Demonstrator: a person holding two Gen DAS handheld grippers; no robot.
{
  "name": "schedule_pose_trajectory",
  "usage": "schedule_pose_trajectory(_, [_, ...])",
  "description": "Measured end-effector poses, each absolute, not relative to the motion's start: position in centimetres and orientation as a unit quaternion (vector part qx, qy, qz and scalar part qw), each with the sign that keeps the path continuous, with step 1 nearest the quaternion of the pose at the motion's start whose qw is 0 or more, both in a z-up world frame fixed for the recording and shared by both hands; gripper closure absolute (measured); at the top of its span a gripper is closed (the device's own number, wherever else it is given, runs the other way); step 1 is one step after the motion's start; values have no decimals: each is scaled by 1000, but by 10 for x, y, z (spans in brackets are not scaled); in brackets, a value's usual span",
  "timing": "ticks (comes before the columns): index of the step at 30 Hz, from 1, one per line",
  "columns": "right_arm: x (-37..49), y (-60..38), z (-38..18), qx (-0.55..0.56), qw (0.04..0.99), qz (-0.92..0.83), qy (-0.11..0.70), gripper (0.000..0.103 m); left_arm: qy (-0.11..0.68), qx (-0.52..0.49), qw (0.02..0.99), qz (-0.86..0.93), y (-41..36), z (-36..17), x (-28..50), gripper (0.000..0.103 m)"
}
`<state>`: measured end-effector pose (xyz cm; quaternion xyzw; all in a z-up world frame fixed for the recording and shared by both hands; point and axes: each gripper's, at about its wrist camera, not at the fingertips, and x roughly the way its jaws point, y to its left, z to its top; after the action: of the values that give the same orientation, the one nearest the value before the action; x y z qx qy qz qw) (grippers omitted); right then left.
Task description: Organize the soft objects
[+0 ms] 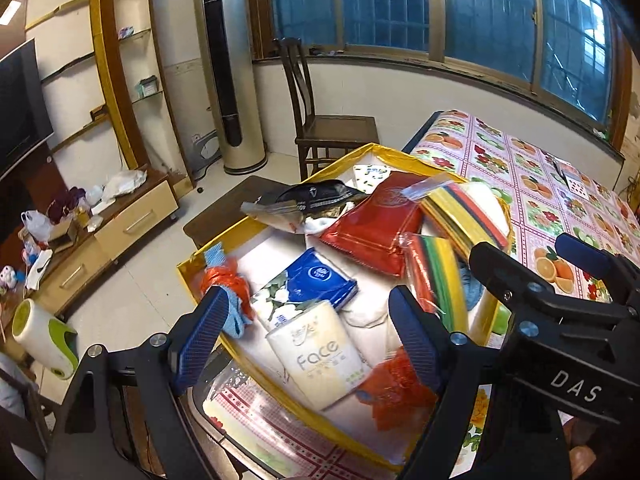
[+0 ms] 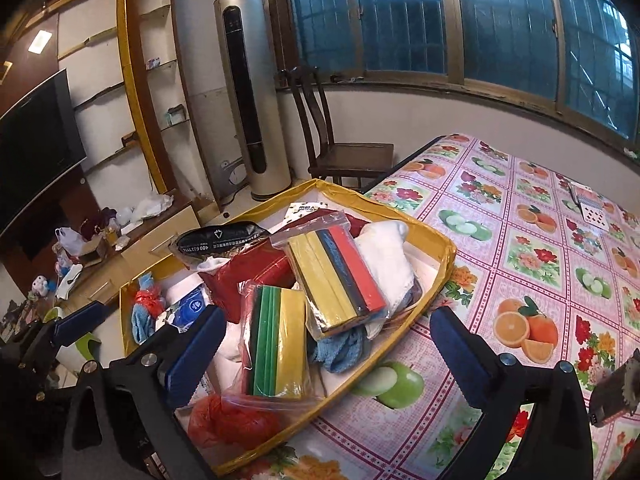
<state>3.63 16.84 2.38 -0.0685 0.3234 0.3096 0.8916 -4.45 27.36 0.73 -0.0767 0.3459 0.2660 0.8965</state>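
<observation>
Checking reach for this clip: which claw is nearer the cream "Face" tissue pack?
Left. The left claw hangs open right over the Face tissue pack, its fingers on either side of it. The right claw is open farther off, near the tray's table-side rim.

The cream tissue pack [image 1: 320, 354] in the yellow box [image 1: 400, 156] reads "Face" in large grey letters. Near the box's far end, a black pouch [image 2: 218, 237] shows the digits "400 6127771", upside down. Just right of the box, the black body of the right gripper [image 1: 576, 276] bears white letters "DAS".
</observation>
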Motion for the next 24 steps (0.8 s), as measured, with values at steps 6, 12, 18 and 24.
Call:
schedule_pose_trajectory(6, [34, 170, 26, -63, 891, 311, 324, 0, 343, -87, 898, 263, 278, 7, -46, 20])
schedule_pose_trajectory(12, [32, 169, 25, -58, 892, 310, 324, 0, 346, -91, 898, 255, 276, 7, -45, 20])
schedule_pose_trajectory(18, [30, 169, 27, -61, 891, 313, 322, 0, 346, -90, 899, 253, 274, 7, -45, 20])
schedule_pose_trajectory(24, [31, 167, 24, -56, 888, 318, 328, 0, 339, -78, 901, 261, 271, 8, -46, 20])
